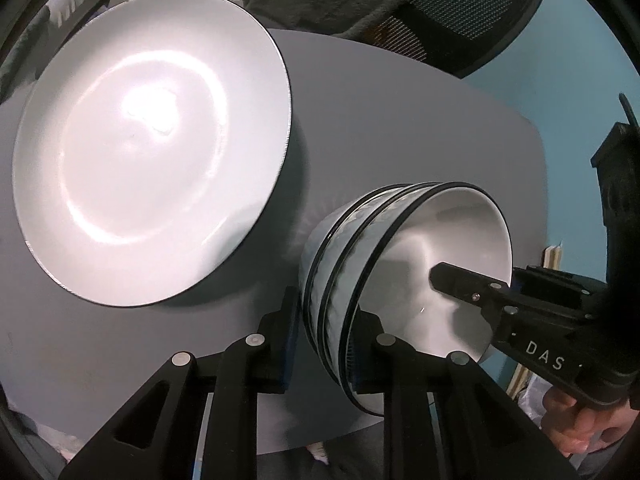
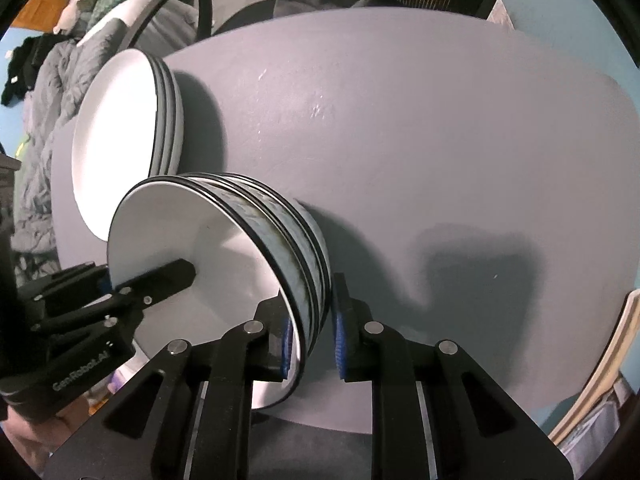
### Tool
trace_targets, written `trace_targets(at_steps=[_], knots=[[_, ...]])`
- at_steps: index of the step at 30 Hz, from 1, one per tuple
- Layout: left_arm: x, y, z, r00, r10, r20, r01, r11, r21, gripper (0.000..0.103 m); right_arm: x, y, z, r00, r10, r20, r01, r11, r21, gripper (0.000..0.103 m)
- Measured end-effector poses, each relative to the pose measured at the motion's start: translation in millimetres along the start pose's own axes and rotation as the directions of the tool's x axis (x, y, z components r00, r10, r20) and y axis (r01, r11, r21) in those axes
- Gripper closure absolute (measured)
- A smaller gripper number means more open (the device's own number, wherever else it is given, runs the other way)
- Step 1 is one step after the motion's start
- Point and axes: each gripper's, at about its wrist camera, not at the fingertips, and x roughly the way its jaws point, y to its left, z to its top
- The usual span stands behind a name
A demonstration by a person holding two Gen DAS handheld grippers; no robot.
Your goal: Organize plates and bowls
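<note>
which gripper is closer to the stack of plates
Left. The left gripper grips the bowl stack's rim on the side facing the plates; the right gripper clamps the opposite rim, with the bowls between it and the plates.

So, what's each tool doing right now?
Left tool: shut on the bowl stack's rim.
Right tool: shut on the opposite rim.

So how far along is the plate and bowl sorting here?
Done: white black-rimmed plates sit stacked on the grey table. In hand: the left gripper and right gripper each clamp a rim of the nested blue-patterned bowls. Left: setting that stack down.
</note>
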Motion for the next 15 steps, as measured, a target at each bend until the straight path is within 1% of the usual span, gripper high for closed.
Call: trace_targets(at_steps=[5, 11, 15], knots=[[0.5, 2.4, -0.8, 1.000, -0.009, -0.005, 0.009, 1.000, 0.017, 0.083, -0.4, 1.5, 1.2, 1.000, 0.012, -0.003, -0.012, 1.000, -0.018, 0.085], [5.9, -7.9, 4.9, 1.000, 0.017, -0.010, -0.016, 0.998, 0.052, 0.081, 5.5, 0.4, 9.2, 1.000, 0.022, -0.018, -0.022, 0.999, -0.032, 0.082], [4.9, -2.3, 3.9, 1.000, -0.007, -0.008, 0.007, 0.999, 0.035, 0.081, 6.0, 1.7, 10.2, 0.999, 0.029, -0.015, -0.030, 0.999, -0.031, 0.082]])
